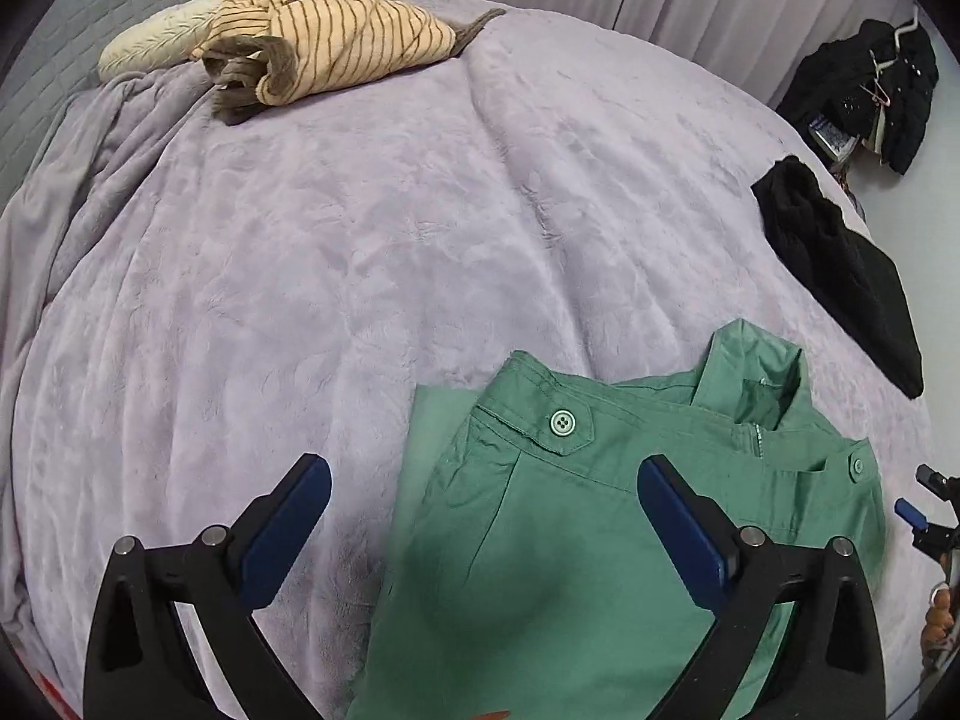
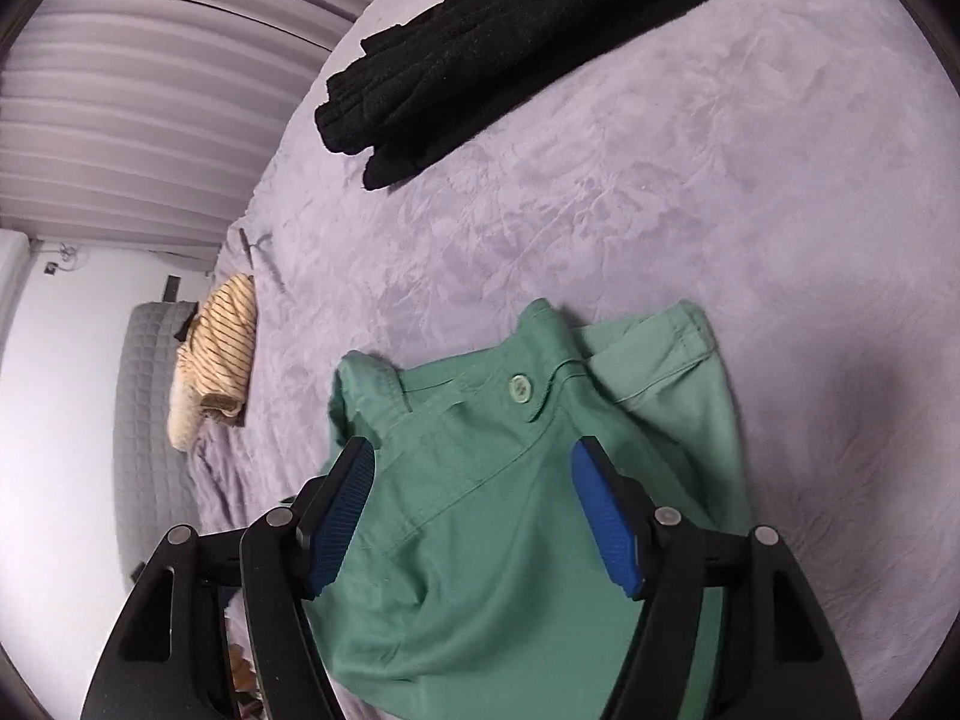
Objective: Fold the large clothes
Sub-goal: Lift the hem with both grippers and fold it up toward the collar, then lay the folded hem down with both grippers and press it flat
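Observation:
A green garment [image 1: 570,540] with buttons lies folded on the lilac bed cover [image 1: 360,240] near the front edge. It also shows in the right wrist view [image 2: 510,510]. My left gripper [image 1: 483,474] is open and empty, hovering over the garment's left edge. My right gripper [image 2: 474,456] is open and empty, just above the garment's waistband; part of it shows at the right edge of the left wrist view [image 1: 927,510].
A striped tan garment [image 1: 324,42] lies bunched by a cream pillow [image 1: 156,39] at the head of the bed. A folded black garment [image 1: 840,264] lies at the right side, also in the right wrist view [image 2: 510,42]. Dark coats [image 1: 882,90] hang by the curtains.

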### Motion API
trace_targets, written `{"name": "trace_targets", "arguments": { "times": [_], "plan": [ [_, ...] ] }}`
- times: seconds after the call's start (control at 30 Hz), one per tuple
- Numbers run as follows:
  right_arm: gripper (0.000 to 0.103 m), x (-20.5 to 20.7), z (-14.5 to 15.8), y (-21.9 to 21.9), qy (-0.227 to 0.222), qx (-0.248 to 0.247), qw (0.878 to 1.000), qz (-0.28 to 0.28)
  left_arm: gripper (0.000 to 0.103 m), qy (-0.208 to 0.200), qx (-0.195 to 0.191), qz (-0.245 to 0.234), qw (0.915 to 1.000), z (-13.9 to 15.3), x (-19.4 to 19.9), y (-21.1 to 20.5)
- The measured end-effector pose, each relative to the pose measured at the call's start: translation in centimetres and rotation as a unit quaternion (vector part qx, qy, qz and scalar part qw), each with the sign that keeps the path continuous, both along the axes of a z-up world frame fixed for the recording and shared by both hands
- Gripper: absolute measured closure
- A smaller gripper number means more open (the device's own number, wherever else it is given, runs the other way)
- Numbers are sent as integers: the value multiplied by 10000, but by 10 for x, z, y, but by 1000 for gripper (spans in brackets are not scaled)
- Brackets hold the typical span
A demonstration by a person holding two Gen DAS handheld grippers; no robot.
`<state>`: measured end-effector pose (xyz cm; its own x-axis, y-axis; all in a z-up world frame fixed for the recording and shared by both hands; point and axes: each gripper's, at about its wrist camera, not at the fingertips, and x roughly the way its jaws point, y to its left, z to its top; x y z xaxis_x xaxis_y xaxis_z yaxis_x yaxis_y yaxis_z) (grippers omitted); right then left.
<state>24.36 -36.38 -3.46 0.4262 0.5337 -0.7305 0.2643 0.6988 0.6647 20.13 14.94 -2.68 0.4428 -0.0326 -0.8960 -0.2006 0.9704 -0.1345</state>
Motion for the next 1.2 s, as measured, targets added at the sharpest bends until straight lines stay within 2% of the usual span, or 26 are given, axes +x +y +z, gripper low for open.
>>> {"name": "trace_targets", "arguments": {
  "times": [0.1,0.17,0.27,0.33,0.37,0.4,0.43,0.47,0.53,0.6,0.63,0.73,0.77,0.83,0.87,0.9,0.93,1.0,1.1,1.2],
  "plan": [
    [30,6,-8,7,147,-538,9981,265,1,314,50,-206,9993,-26,14,-13],
    [30,14,-17,21,237,-1139,9916,573,1,492,205,-307,9981,-48,26,-23],
    [31,24,-36,38,392,-1861,9776,906,1,554,473,-399,9965,-70,44,-33],
    [32,28,-49,42,453,-1986,9741,985,18,642,378,-462,9962,-83,55,-38],
    [42,28,-53,44,502,-2071,9718,1011,41,742,404,-506,9951,-89,59,-43],
    [77,28,-56,47,510,-2135,9696,1083,68,789,493,-549,9942,-92,61,-47],
    [95,27,-56,51,448,-2117,9687,1216,77,723,641,-557,9938,-91,60,-50],
    [96,25,-52,55,368,-2210,9660,1290,83,606,852,-488,9933,-86,57,-51],
    [97,18,-32,62,-55,-2423,9599,1407,83,338,691,-296,9966,-75,50,-36],
    [97,15,-19,59,-338,-2523,9561,1453,83,415,316,-198,9984,-81,51,-20],
    [97,17,-22,55,-333,-2498,9564,1479,83,488,216,-174,9984,-89,52,-15],
    [96,29,-56,36,89,-2313,9652,1217,80,502,574,-422,9962,-103,54,-27],
    [97,30,-68,33,217,-2183,9688,1149,75,477,764,-438,9950,-105,53,-31],
    [97,29,-79,25,251,-1933,9765,919,71,465,806,-373,9950,-102,52,-32],
    [97,28,-80,24,283,-1878,9781,855,66,472,803,-309,9952,-97,50,-29],
    [91,25,-76,21,286,-1807,9797,819,58,449,812,-281,9953,-88,47,-25],
    [89,22,-72,17,329,-1780,9803,788,55,383,839,-279,9954,-78,42,-22],
    [86,12,-57,9,369,-1852,9797,672,55,210,753,-382,9962,-56,33,-18],
    [86,-15,-21,7,51,-2058,9768,583,55,87,594,-510,9969,-29,7,-11],
    [86,-42,2,27,-225,-1949,9760,948,55,196,467,-614,9968,-25,-23,-16]
  ]
}}
